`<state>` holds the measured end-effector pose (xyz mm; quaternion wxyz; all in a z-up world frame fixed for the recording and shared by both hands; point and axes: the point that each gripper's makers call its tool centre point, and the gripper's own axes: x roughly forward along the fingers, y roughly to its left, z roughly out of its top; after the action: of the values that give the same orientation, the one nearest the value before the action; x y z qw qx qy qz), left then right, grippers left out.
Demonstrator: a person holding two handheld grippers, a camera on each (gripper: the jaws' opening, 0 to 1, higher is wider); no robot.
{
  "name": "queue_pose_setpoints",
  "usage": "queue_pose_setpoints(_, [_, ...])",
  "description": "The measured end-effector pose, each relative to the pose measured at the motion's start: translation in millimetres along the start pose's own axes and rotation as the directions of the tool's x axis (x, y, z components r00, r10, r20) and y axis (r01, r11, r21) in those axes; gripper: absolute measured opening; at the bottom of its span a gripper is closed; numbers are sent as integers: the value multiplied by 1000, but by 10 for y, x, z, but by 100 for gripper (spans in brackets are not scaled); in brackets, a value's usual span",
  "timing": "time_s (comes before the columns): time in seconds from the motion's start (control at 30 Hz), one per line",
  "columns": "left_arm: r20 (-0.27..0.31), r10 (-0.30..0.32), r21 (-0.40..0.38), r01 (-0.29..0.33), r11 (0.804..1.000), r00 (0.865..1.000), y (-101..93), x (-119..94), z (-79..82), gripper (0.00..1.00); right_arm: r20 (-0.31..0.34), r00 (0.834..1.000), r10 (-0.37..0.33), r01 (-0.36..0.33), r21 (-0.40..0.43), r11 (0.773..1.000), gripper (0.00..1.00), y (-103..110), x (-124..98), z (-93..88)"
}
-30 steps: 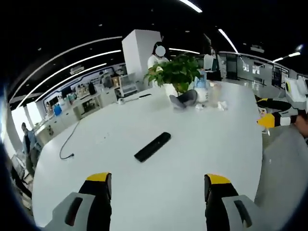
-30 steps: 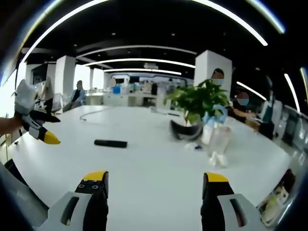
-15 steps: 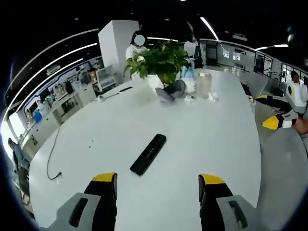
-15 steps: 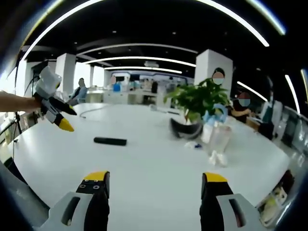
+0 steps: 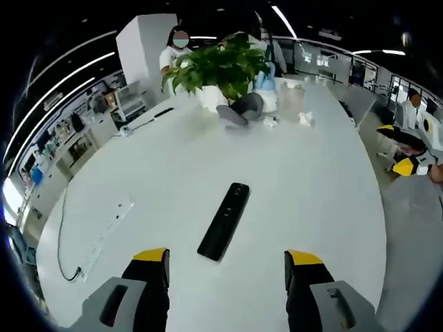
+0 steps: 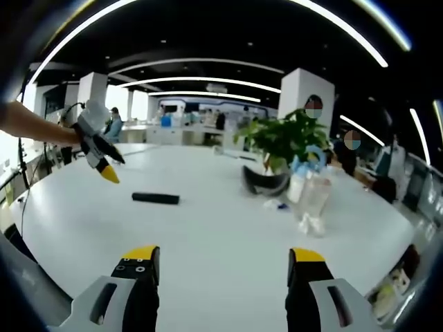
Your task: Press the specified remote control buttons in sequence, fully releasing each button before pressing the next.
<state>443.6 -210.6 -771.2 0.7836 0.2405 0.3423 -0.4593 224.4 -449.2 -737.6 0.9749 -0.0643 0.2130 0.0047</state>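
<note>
The left claw [image 5: 227,263] hangs with its yellow-tipped jaws spread wide and nothing between them, and the remote control [image 5: 224,220] lies just ahead of them on the white counter [image 5: 311,187], long axis running away from the jaws and a little to the right. In the right gripper view the right claw [image 6: 219,259] is likewise spread and empty, well back from the remote control [image 6: 155,198], which lies flat to the left of centre, while the left claw [image 6: 104,164] shows above and to the left of it, apart from it. The remote looks like a slim, rigid black bar, probably light, so on this smooth top it may skid or pivot under an off-centre push; a press straight down over the chosen button with one jaw tip seems wiser than any squeeze, and if it must be steadied, the long side edges near the middle are the place. Its buttons are too small to make out. Farther off, a potted plant [image 5: 220,69] stands near the far edge with a clear bottle [image 6: 313,196] beside it; what the bottle holds cannot be told. A white power strip [image 5: 104,235] with its cable lies off to the left.
</note>
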Motion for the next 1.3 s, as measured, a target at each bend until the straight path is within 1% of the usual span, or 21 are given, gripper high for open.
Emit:
queue_pose_setpoints(0.07, [13, -29, -36, 30, 999, 999, -10, 59, 46, 67, -8, 1000, -1, 1, -2, 1000, 74, -1, 6, -12])
queue_pose_setpoints(0.13, [19, -39, -34, 39, 999, 999, 8, 101, 75, 66, -18, 1000, -1, 1, -6, 1000, 74, 0, 13, -29])
queue_pose_setpoints(0.23, [8, -54, -21, 54, 998, 999, 18, 197, 83, 65, -28, 1000, 4, -4, -13, 1000, 74, 11, 20, -47])
queue_pose_setpoints(0.3, [-17, -67, -11, 66, 998, 998, 17, 270, 43, 64, -35, 999, 4, -4, -17, 1000, 74, 13, 25, -62])
queue_pose_setpoints(0.37, [-71, -64, 52, 68, 996, 995, 36, 337, -48, 63, -45, 999, 5, -5, -19, 1000, 74, 16, 32, -81])
queue_pose_setpoints(0.43, [-100, -59, 90, 68, 994, 993, 50, 418, -105, 62, -51, 999, 5, -7, -24, 1000, 73, 21, 34, -88])
queue_pose_setpoints(0.5, [-105, -64, 91, 73, 993, 992, 52, 483, -123, 61, -55, 998, 5, -7, -26, 1000, 73, 22, 37, -96])
queue_pose_setpoints(0.57, [-133, -79, 99, 92, 991, 988, 56, 554, -163, 60, -59, 998, 7, -9, -25, 1000, 72, 23, 42, -104])
queue_pose_setpoints(0.67, [-144, -103, 108, 119, 987, 984, 38, 662, -186, 54, -87, 996, 20, -23, -33, 999, 70, 52, 51, -152])
queue_pose_setpoints(0.73, [-164, -92, 119, 113, 986, 982, 58, 736, -235, 53, -77, 997, 15, -18, -40, 999, 71, 46, 47, -134])
queue_pose_setpoints(0.77, [-180, -93, 125, 117, 985, 979, 66, 774, -278, 50, -75, 997, 16, -19, -36, 999, 70, 45, 46, -130])
queue_pose_setpoints(0.83, [-192, -103, 118, 128, 985, 976, 75, 818, -318, 45, -84, 996, 16, -19, -33, 999, 69, 42, 48, -148])
queue_pose_setpoints(0.9, [-203, -113, 122, 140, 983, 973, 93, 846, -341, 44, -89, 996, 15, -19, -40, 999, 69, 47, 48, -155])
queue_pose_setpoints(0.93, [-217, -132, 113, 159, 981, 967, 78, 850, -364, 43, -89, 996, 18, -22, -40, 999, 69, 54, 46, -153])
queue_pose_setpoints(0.97, [-240, -158, 99, 186, 978, 958, 48, 849, -402, 42, -88, 996, 19, -23, -40, 999, 69, 56, 46, -153])
queue_pose_setpoints(1.0, [-225, -175, 95, 200, 975, 959, 40, 849, -365, 41, -90, 996, 19, -22, -40, 999, 69, 54, 45, -155])
queue_pose_setpoints(1.03, [-230, -160, 99, 187, 977, 960, 81, 853, -360, 41, -91, 996, 19, -22, -39, 999, 68, 53, 45, -157])
queue_pose_setpoints(1.1, [-242, -164, 121, 197, 973, 956, 99, 852, -361, 38, -96, 995, 20, -24, -39, 999, 68, 58, 45, -165])
queue_pose_setpoints(1.2, [-259, -175, 155, 219, 963, 950, 100, 845, -361, 37, -91, 996, 20, -24, -39, 999, 68, 60, 40, -154])
queue_pose_setpoints(1.23, [-266, -171, 143, 214, 966, 949, 97, 849, -356, 37, -91, 996, 20, -24, -36, 999, 67, 59, 40, -154])
queue_pose_setpoints(1.3, [-272, -167, 146, 213, 966, 948, 119, 868, -348, 36, -93, 995, 21, -24, -35, 999, 67, 60, 37, -157])
